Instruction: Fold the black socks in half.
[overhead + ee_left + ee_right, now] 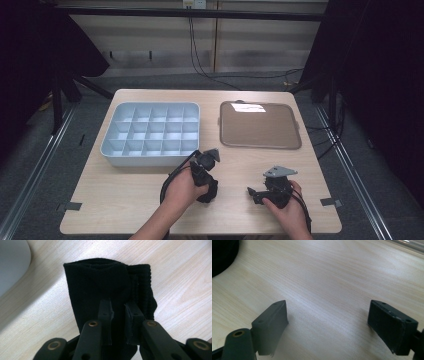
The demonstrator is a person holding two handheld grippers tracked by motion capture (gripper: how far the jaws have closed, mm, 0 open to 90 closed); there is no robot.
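High view takes in the pale wooden surface (pixel 125 200), then the light blue divided organiser tray (pixel 151 134) at far left with its compartments bare, and the flat brown-tinted lid (pixel 260 125) lying to its right. Nearer, toward the middle, the left tongs (pixel 207 175) are clamped on a black ribbed sock (pixel 105 290), folded into a soft bundle just off the tray's near right corner. The right tongs (pixel 334 325) sit at near right, jaws wide apart over bare wood with nothing between them.

The sock looks light, limp and grippy rather than slick, so I judge it will sag and unfold if pinched by one layer at an edge. The safer hold is across the thick middle of the fold, catching every layer, as the left gripper view suggests is roughly the case now. Nothing about it is fragile; the risk is a loose cuff snagging on a tray divider.
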